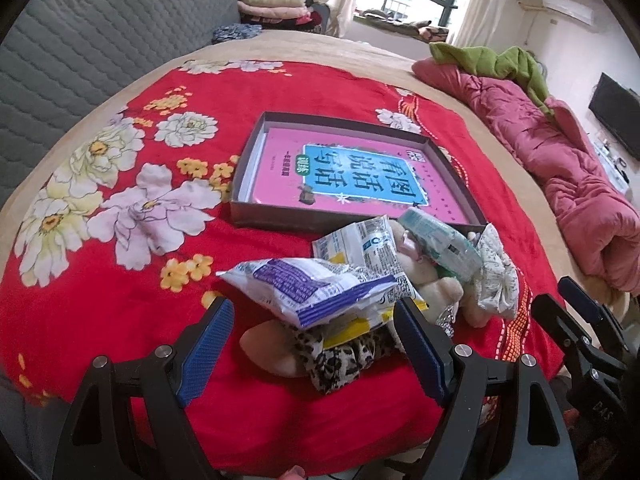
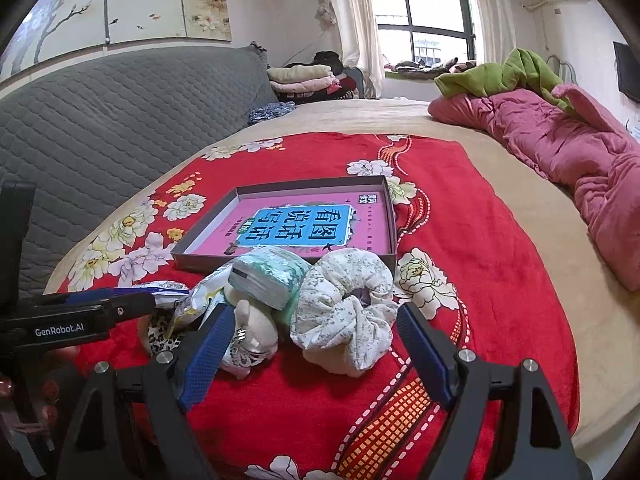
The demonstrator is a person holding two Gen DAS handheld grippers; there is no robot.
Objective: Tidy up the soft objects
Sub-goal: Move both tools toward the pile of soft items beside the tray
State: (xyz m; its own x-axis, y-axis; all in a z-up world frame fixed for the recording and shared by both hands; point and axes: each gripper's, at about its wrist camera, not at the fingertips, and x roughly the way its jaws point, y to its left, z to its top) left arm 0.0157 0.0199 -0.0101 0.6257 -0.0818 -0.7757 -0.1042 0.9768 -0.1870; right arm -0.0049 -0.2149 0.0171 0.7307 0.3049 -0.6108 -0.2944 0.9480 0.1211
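A pile of soft things lies on the red flowered blanket (image 1: 120, 312) in front of a shallow grey box (image 1: 248, 160) with a pink book (image 1: 360, 176) inside. On the pile: a white-and-blue snack bag (image 1: 308, 290), a white-yellow packet (image 1: 360, 246), a teal tissue pack (image 1: 440, 240), a floral cloth scrunchie (image 2: 344, 308), a beige plush toy (image 2: 256, 332) and leopard-print cloth (image 1: 340, 360). My left gripper (image 1: 312, 344) is open with its jaws either side of the snack bag's near end. My right gripper (image 2: 316, 344) is open around the scrunchie's near side.
The box (image 2: 280, 258) sits just beyond the pile. A pink quilt (image 2: 560, 148) with a green blanket (image 2: 512, 72) lies along the right of the bed. A grey quilted headboard (image 2: 120, 108) is at left. Folded clothes (image 2: 304, 78) are stacked at the back.
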